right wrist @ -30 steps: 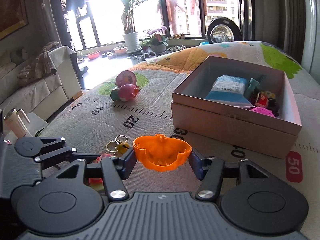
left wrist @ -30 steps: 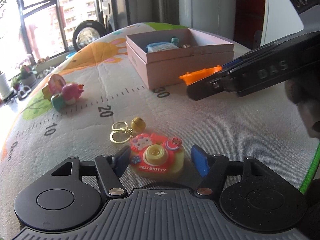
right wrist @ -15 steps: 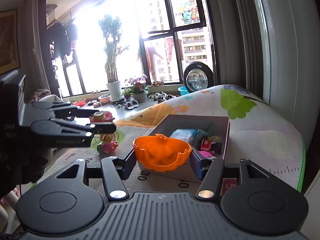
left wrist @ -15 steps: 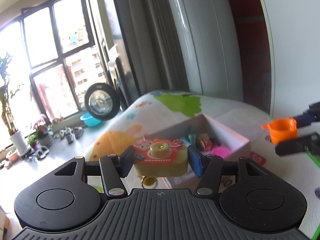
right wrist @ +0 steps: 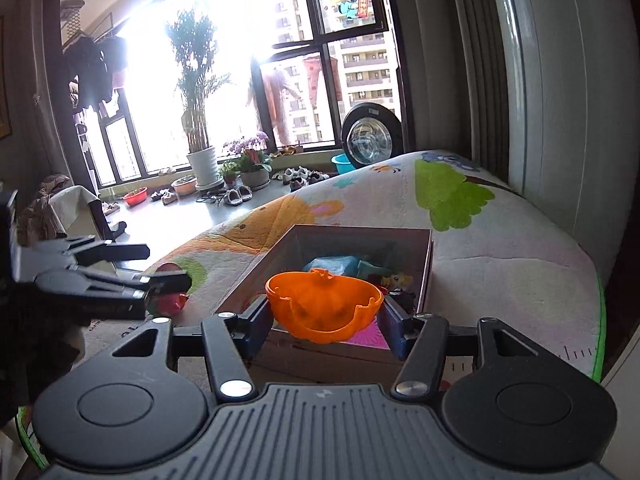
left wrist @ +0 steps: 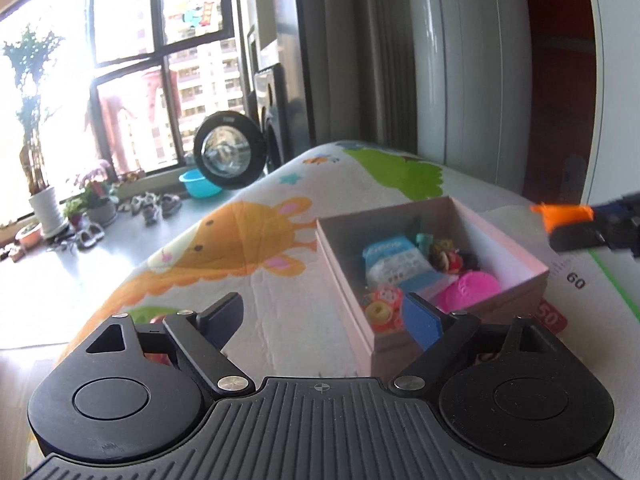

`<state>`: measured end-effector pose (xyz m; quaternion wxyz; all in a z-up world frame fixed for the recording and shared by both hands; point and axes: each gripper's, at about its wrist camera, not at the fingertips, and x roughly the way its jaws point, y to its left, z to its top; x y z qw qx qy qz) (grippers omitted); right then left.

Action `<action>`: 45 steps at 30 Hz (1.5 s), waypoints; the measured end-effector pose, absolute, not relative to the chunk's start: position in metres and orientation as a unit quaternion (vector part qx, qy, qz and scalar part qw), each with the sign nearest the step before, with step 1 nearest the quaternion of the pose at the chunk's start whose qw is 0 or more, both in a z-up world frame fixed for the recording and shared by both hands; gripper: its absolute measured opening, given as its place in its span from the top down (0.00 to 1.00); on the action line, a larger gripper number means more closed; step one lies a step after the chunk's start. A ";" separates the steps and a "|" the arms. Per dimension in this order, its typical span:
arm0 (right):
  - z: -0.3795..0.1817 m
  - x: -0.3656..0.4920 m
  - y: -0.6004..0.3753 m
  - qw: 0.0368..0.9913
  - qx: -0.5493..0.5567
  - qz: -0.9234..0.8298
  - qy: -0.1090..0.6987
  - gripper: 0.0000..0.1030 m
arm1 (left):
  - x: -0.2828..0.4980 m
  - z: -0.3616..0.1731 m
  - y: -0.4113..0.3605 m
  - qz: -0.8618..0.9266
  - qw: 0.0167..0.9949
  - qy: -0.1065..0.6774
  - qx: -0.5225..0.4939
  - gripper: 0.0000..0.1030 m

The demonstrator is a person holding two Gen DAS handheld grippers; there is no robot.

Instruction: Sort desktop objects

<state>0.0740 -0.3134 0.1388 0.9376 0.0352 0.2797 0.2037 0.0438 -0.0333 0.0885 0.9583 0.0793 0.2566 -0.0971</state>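
Note:
A pink open box (left wrist: 516,248) stands on the play mat and holds several small items. The Hello Kitty camera toy (left wrist: 382,308) lies inside it at the near left corner. My left gripper (left wrist: 324,314) is open and empty, just above the box's near left edge. My right gripper (right wrist: 325,318) is shut on an orange pumpkin-shaped cup (right wrist: 324,306) and holds it above the near wall of the box (right wrist: 426,268). The cup and the right gripper also show at the right edge of the left wrist view (left wrist: 566,216).
A pink and red toy (right wrist: 170,300) lies on the mat left of the box, partly hidden by my left gripper. The mat (left wrist: 280,288) has a printed ruler and animal pictures. The table edge drops off to the left, toward the window and plants.
My left gripper carried the Hello Kitty camera from the mat up over the box, opened, and the toy now lies in the box. My right gripper moved over the box with the orange cup.

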 end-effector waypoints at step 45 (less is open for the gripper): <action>0.126 0.162 -0.059 0.837 -0.079 0.367 0.398 0.48 | 0.002 0.015 0.079 0.017 0.950 0.312 -0.006 0.02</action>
